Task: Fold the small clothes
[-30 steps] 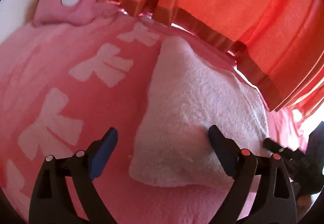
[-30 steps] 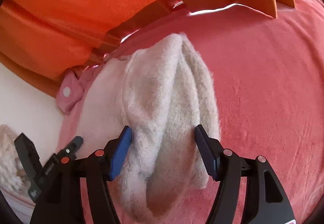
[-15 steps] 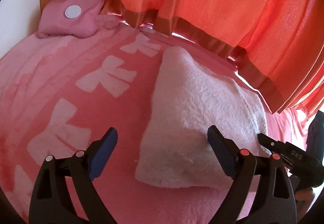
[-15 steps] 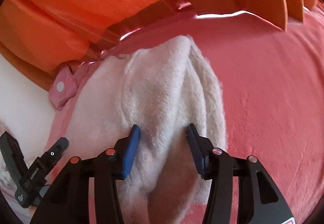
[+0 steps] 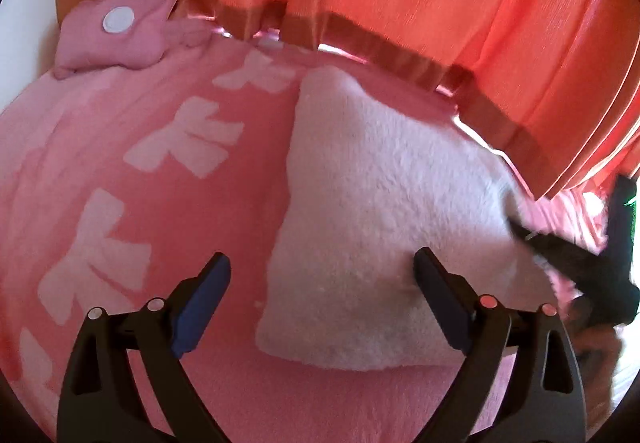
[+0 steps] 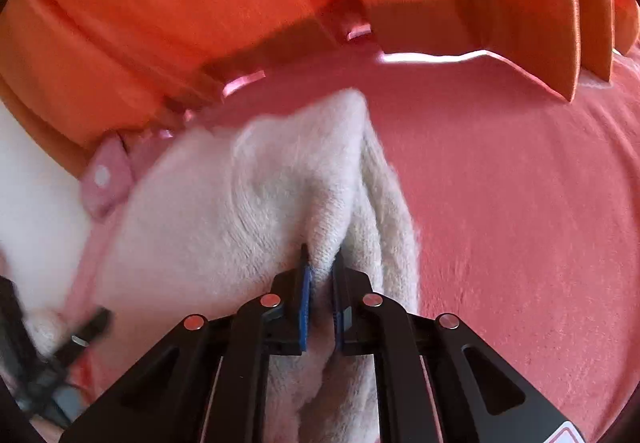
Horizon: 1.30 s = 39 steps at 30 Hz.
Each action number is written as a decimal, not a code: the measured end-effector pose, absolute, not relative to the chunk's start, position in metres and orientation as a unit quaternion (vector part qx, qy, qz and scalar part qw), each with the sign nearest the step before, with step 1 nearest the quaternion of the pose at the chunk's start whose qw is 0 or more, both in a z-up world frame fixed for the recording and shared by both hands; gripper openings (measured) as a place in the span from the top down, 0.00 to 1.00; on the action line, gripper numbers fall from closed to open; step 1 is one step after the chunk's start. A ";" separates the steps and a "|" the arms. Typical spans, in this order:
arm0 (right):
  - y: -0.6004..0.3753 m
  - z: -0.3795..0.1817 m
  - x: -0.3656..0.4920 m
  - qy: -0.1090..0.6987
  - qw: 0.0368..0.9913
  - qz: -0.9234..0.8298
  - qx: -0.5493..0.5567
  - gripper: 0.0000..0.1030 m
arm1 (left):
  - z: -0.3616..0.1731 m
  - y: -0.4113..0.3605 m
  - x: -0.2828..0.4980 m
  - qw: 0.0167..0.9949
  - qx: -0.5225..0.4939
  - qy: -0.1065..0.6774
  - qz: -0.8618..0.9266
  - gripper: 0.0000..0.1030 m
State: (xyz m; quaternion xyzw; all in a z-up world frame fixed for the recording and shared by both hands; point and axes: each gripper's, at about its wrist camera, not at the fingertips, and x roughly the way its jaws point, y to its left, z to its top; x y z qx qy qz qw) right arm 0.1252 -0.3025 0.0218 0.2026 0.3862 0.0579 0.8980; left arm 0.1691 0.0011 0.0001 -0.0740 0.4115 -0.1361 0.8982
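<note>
Where pinched: fleece garment [image 6: 256, 211] between right hand-held gripper [image 6: 320, 275] pads.

Both grippers look like the same build: matte black plastic frames with triangular cutouts in the arms, kind of a skeleton look. The left gripper [image 5: 322, 299] has long black fingers with dark blue rubbery pads [image 5: 202, 309] on the inner faces, plus small round pink-red caps on the pivot pins, two per side. The right gripper [image 6: 321, 297] has the same blue pads [image 6: 305, 309] and shiny round reddish-silver pin heads in a row across the linkage. There's a bit of a white sticker with a red mark at its bottom right corner
</note>
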 end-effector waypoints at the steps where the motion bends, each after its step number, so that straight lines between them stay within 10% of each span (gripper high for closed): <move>1: -0.301 0.036 0.116 0.366 0.905 0.062 0.207 0.90 | 0.001 0.001 0.168 0.900 -0.067 0.410 -0.133 0.12; 13: -0.256 0.060 0.053 0.361 0.925 -0.002 0.121 0.94 | 0.010 -0.008 0.141 0.919 0.004 0.378 -0.109 0.13; 19: -0.246 0.034 0.004 0.375 0.921 -0.046 0.090 0.82 | 0.008 -0.014 0.096 0.931 0.060 0.349 -0.086 0.13; 26: -0.234 0.016 -0.033 0.356 0.929 -0.082 0.066 0.34 | -0.020 -0.007 0.071 0.921 0.049 0.381 -0.062 0.13; 39: -0.207 -0.015 -0.035 0.381 0.919 -0.090 0.051 0.32 | -0.046 -0.006 0.063 0.918 0.040 0.393 -0.044 0.13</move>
